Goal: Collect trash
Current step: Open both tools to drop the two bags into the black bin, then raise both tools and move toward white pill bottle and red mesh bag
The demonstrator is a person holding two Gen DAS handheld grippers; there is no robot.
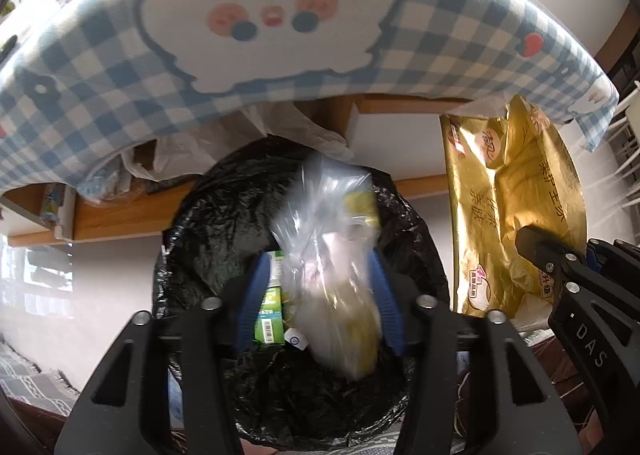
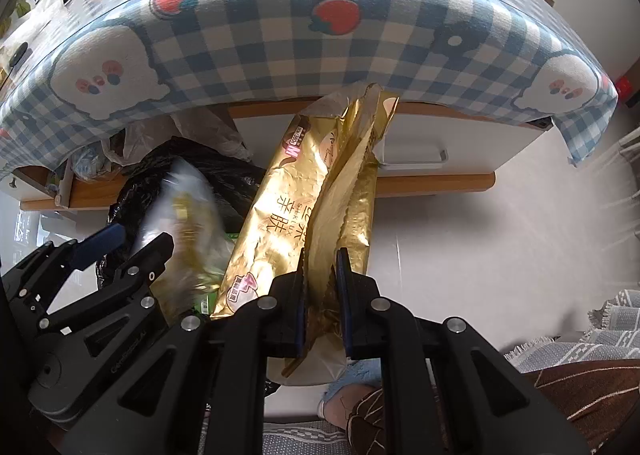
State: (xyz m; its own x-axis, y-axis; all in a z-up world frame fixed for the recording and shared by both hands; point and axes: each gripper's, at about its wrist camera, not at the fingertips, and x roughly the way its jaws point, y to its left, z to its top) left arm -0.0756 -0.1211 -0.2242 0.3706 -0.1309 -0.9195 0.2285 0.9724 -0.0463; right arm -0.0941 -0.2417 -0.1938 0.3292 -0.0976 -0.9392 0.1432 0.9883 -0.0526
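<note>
My left gripper [image 1: 320, 279] is over a bin lined with a black trash bag [image 1: 224, 215]. Its blue-padded jaws are wide apart, and a clear plastic bag [image 1: 332, 255] with yellow and white contents is blurred between them, apparently loose. Green cartons [image 1: 270, 307] lie in the bin. My right gripper [image 2: 322, 267] is shut on a large gold foil package [image 2: 304, 207], held upright to the right of the bin. The gold package also shows in the left wrist view [image 1: 512, 207]. The left gripper and clear bag [image 2: 180, 215] appear in the right wrist view.
A table with a blue checked cloth [image 1: 100, 67] hangs over the bin; wooden shelves [image 1: 120, 215] with plastic bags sit beneath it. A white drawer unit [image 2: 440, 143] is under the table. A grey patterned rug [image 2: 580, 339] and a person's leg [image 2: 360, 407] are close below.
</note>
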